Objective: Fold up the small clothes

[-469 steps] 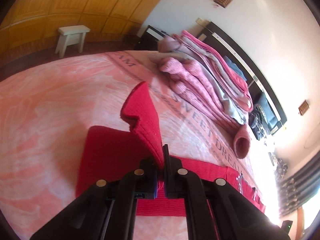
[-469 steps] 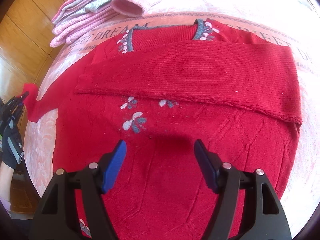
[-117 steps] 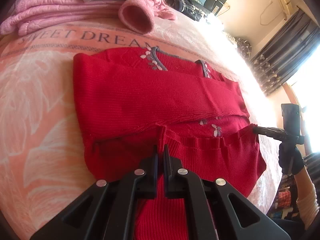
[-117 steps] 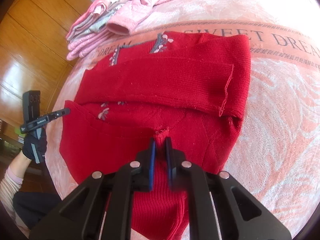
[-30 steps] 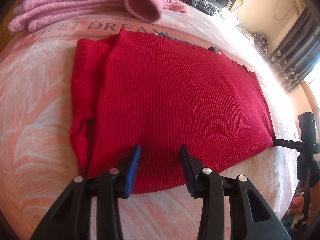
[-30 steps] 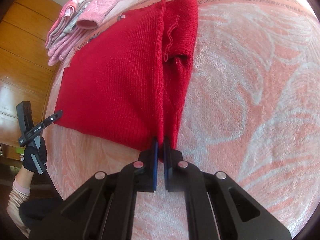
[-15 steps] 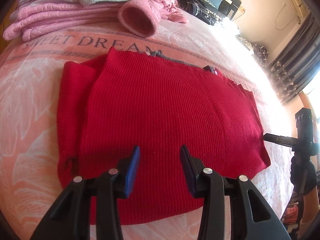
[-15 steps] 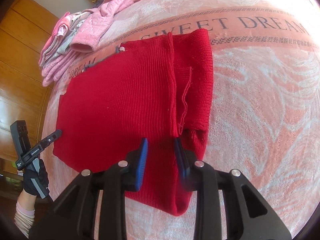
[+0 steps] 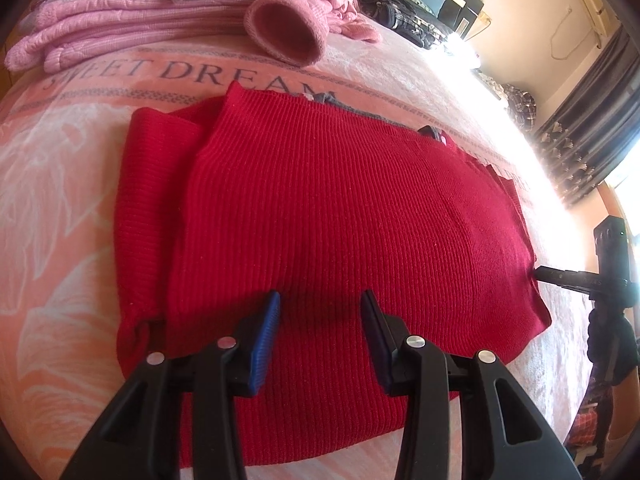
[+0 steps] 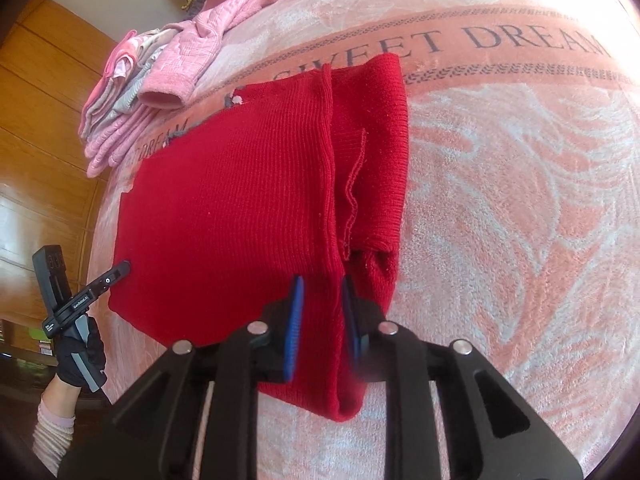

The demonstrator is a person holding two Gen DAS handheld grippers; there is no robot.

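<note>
sweater point(image 9: 320, 216) on bedspread point(image 9: 60, 208), clothes pile point(image 9: 132, 24) behind (touching?)

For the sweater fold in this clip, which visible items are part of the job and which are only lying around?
In the job:
- red sweater, folded on the bed
- left gripper, open
- right gripper, open

Lying about:
- pink clothes pile
- loose pink sleeve
- bedspread

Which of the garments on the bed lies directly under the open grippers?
The red sweater, folded flat on the blanket. The pink clothes are piled farther away, beyond the "SWEET DREAM" lettering, out of reach of both grippers.
</note>
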